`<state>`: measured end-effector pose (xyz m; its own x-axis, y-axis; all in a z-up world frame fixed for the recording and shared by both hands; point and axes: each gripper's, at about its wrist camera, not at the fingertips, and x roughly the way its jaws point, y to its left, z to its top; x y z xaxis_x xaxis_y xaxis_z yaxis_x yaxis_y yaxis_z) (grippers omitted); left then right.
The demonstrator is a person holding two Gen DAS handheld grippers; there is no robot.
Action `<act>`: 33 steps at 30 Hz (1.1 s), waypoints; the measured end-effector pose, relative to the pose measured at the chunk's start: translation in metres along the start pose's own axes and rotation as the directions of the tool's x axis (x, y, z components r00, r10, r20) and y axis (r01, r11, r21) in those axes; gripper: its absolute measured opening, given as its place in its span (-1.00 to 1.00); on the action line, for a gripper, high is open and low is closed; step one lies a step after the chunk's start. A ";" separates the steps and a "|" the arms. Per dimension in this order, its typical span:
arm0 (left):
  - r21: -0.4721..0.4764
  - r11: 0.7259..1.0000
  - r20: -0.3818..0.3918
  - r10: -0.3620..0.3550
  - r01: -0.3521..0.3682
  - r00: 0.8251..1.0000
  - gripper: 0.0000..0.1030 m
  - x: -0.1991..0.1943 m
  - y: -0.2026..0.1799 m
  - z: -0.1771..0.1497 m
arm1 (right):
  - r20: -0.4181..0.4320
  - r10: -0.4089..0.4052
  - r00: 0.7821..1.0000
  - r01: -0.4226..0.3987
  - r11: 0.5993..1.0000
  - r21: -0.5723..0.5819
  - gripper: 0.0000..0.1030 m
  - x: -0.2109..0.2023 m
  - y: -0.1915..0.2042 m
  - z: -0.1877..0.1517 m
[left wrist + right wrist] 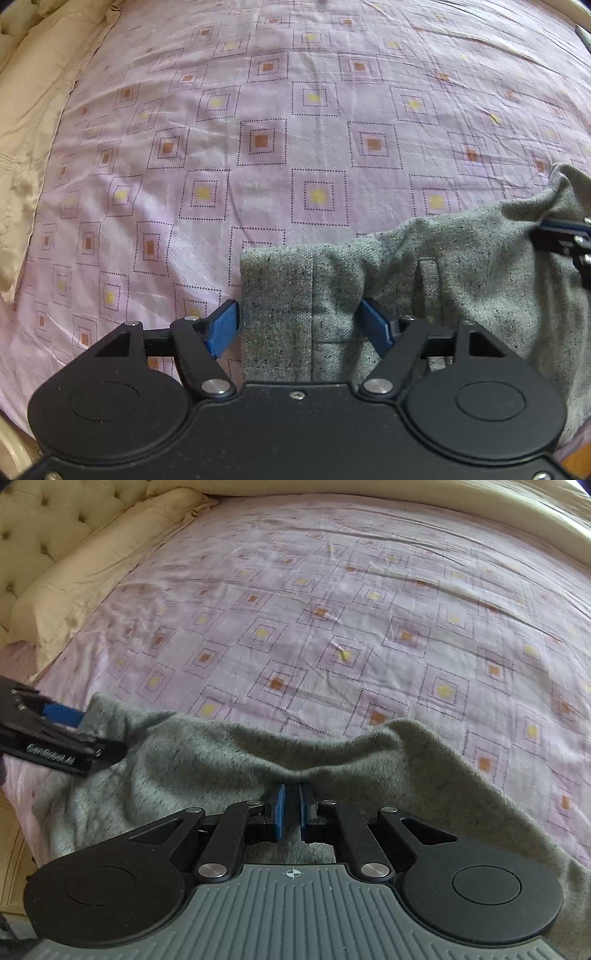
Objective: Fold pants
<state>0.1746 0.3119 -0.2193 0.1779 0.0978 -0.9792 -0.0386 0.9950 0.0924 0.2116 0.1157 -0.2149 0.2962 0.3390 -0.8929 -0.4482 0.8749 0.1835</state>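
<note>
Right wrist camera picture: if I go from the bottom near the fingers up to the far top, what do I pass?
Right gripper pinching the cloth → grey pants → pink bedsheet with squares → cream bedding along the far edge.

A pink patterned bed (295,110) bears grey pants (461,266) and seemingly a cream pillow (92,572).

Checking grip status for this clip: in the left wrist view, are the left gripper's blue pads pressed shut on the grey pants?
No. The left gripper stands open, its pads spread to either side of the grey pants.
</note>
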 end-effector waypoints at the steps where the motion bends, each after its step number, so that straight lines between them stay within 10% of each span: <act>1: -0.001 1.000 0.001 -0.003 0.003 1.000 0.46 0.000 0.000 -0.001 | -0.003 -0.011 1.000 0.011 1.000 0.019 -0.87 0.005 -0.002 0.006; 12: 0.012 1.000 0.036 -0.029 0.028 0.999 0.30 -0.037 -0.013 -0.006 | 0.071 -0.006 0.997 -0.002 0.994 0.105 -0.85 -0.045 0.009 -0.022; 22: 0.120 0.992 -0.021 -0.023 0.025 1.000 0.31 -0.023 -0.051 -0.054 | -0.176 -0.059 0.983 0.093 0.977 0.192 -0.84 -0.056 0.014 -0.132; 33: 0.071 0.997 -0.011 -0.023 0.024 1.000 0.31 -0.042 -0.063 -0.072 | -0.056 -0.023 0.998 0.034 0.978 0.208 -0.84 -0.090 0.014 -0.143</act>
<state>0.0991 0.2440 -0.1969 0.1681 0.0746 -0.9829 0.0359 0.9960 0.0818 0.0581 0.0475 -0.1906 0.2589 0.2986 -0.9186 -0.2528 0.9388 0.2340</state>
